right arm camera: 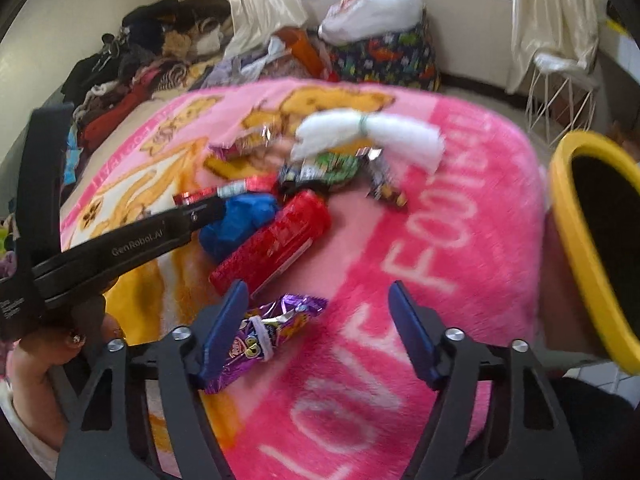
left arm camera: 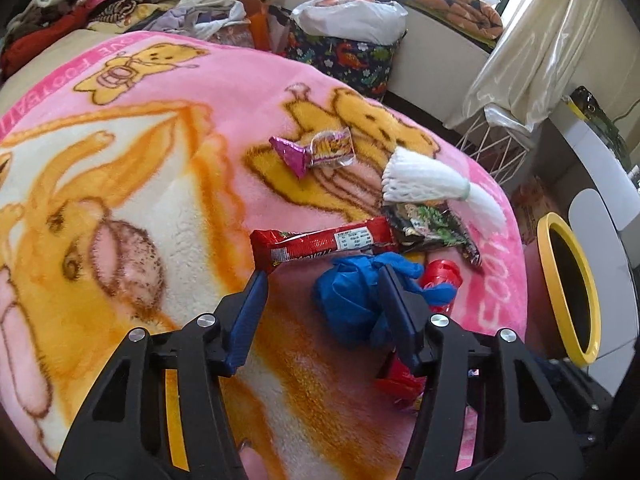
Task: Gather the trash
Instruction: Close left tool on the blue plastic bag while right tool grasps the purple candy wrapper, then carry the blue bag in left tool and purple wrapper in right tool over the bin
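- Pink fleece blanket (left arm camera: pixel 248 80) with yellow cartoon bears and white lettering covers the bed; all the trash lies on it, gathered toward the edge nearest the bin.
- Yellow-rimmed bin (right arm camera: pixel 576 240) with a dark inside stands just beside the blanket's edge, on the right in both views.
- White foam net sleeve (left arm camera: pixel 424 180), cinched near one end by a green band, lies farthest back among the trash.
- Red cylindrical packet (right arm camera: pixel 276 240) lies slantwise in the middle, touching a crumpled blue plastic glove (left arm camera: pixel 352 300).
- Long red snack wrapper (left arm camera: pixel 324 242) sits just behind the blue glove, one end meeting a dark green-printed wrapper (left arm camera: pixel 432 228).
- Purple foil wrapper (right arm camera: pixel 264 336) lies nearest the right gripper (right arm camera: pixel 318 312); its fingers stand apart, the left one overlapping the wrapper in view, not clamped on it.
- Left gripper (left arm camera: pixel 322 292) hangs over the blue glove, fingers apart; the glove lies between them, with the right finger over its bunched folds, and no clamp shows.
- Small pink and silver candy wrapper (left arm camera: pixel 316 150) lies apart from the rest, farther up the blanket.
- Piled clothes (left arm camera: pixel 60 12), a dinosaur-print bag (left arm camera: pixel 344 60) and a cream curtain (left arm camera: pixel 540 52) crowd the room beyond the bed.
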Demonstrator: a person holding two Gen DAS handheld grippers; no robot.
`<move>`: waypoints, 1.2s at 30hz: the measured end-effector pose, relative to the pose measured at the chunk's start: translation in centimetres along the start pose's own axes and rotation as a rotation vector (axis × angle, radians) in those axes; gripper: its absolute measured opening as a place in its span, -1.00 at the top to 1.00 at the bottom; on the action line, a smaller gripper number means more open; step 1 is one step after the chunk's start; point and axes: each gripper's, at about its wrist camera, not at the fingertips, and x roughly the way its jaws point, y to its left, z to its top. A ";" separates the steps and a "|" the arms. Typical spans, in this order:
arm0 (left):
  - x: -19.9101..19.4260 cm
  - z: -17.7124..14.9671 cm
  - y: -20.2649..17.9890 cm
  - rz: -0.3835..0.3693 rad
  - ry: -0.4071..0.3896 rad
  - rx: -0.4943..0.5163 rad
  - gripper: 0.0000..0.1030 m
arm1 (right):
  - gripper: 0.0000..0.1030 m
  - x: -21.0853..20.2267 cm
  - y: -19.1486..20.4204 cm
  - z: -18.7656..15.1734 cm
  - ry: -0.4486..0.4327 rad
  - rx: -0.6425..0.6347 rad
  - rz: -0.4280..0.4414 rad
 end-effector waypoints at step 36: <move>-1.7 -2.0 -2.4 -0.065 -0.069 -0.016 0.87 | 0.66 -4.8 -2.0 -1.3 -0.036 0.005 0.112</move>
